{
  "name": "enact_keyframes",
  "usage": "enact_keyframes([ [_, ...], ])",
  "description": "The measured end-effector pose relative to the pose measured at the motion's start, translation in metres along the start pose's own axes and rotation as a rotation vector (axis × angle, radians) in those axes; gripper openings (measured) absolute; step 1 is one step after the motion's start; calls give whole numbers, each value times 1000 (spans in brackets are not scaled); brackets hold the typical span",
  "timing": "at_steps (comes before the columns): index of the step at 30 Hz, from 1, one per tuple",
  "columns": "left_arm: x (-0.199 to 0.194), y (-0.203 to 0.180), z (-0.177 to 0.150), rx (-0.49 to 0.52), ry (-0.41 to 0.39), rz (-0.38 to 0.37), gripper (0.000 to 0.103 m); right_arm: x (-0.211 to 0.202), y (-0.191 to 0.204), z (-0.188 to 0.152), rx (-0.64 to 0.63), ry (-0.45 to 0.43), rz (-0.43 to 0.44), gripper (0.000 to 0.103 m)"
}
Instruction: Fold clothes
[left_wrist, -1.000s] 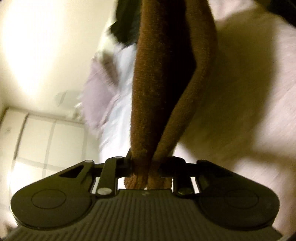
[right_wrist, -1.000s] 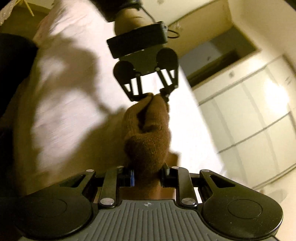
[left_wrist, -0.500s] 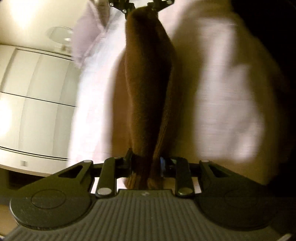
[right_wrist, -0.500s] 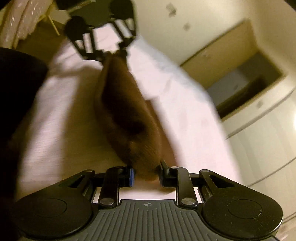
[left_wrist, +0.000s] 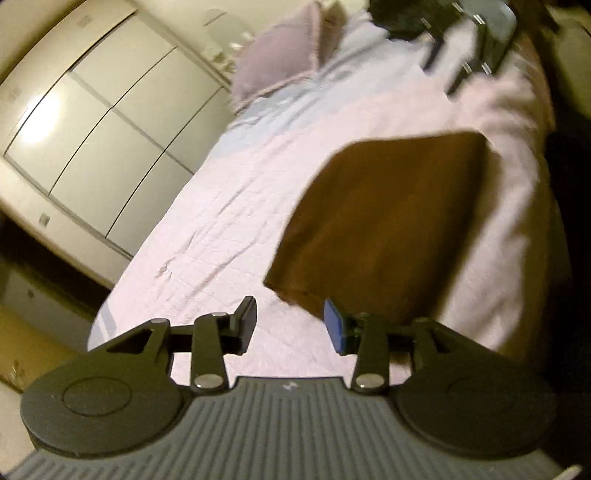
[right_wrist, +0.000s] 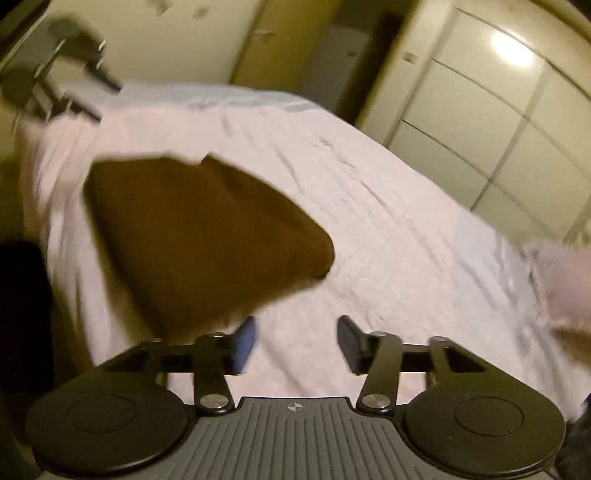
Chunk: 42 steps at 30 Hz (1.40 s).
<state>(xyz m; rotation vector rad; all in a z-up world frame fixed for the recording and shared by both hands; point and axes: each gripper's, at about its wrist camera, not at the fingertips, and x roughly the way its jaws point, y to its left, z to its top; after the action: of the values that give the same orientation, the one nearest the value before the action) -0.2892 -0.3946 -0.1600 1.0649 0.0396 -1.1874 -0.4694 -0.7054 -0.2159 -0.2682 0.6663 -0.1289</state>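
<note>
Since the brown sweater (left_wrist: 380, 229) lies soft and limp on the bed (left_wrist: 229, 236), pinch its corners; left tool (left_wrist: 290, 321) and right tool (right_wrist: 297, 338) gape empty.

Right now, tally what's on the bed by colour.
Brown: 1, folded garment
Lilac: 1, pillow
Total: 2, both on the bed. Both grippers, left and right, are open and hold nothing.
</note>
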Motion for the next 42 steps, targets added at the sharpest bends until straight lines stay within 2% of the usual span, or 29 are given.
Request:
enact_keyframes([
  [4,41,9,7,-41,7,-33,38,26,-11,24,173,-18,86,53],
  [7,56,37,4,-98,26,-91,37,55,-25,44,262,-15,110,52],
  [8,61,47,2,-118,32,-110,37,65,-33,49,284,-10,117,44],
  [9,73,53,1,-144,38,-134,36,74,-41,55,305,-4,123,27],
  [10,86,60,0,-171,44,-159,36,84,-49,59,329,3,126,23],
  [13,132,68,-10,-258,71,-235,35,122,-71,66,403,66,109,22],
  [15,151,75,-20,-319,77,-295,35,146,-81,64,420,107,107,22],
  [17,161,81,-29,-363,65,-328,35,162,-91,59,462,112,121,22],
  [19,165,87,-33,-403,53,-347,37,167,-99,55,508,105,141,22],
  [23,161,103,-44,-531,51,-354,37,155,-98,61,521,91,136,22],
  [26,163,105,-44,-576,64,-312,37,127,-86,69,523,51,122,22],
  [28,155,106,-46,-595,72,-285,33,102,-69,72,511,18,156,22],
  [31,126,103,-51,-616,60,-273,33,77,-36,76,472,8,235,22],
  [37,73,77,-59,-614,21,-245,34,64,29,76,437,-13,425,23],
  [39,64,65,-63,-619,26,-257,34,71,48,74,419,13,442,23],
  [42,67,42,-68,-549,85,-252,34,78,70,68,314,74,426,23],
])
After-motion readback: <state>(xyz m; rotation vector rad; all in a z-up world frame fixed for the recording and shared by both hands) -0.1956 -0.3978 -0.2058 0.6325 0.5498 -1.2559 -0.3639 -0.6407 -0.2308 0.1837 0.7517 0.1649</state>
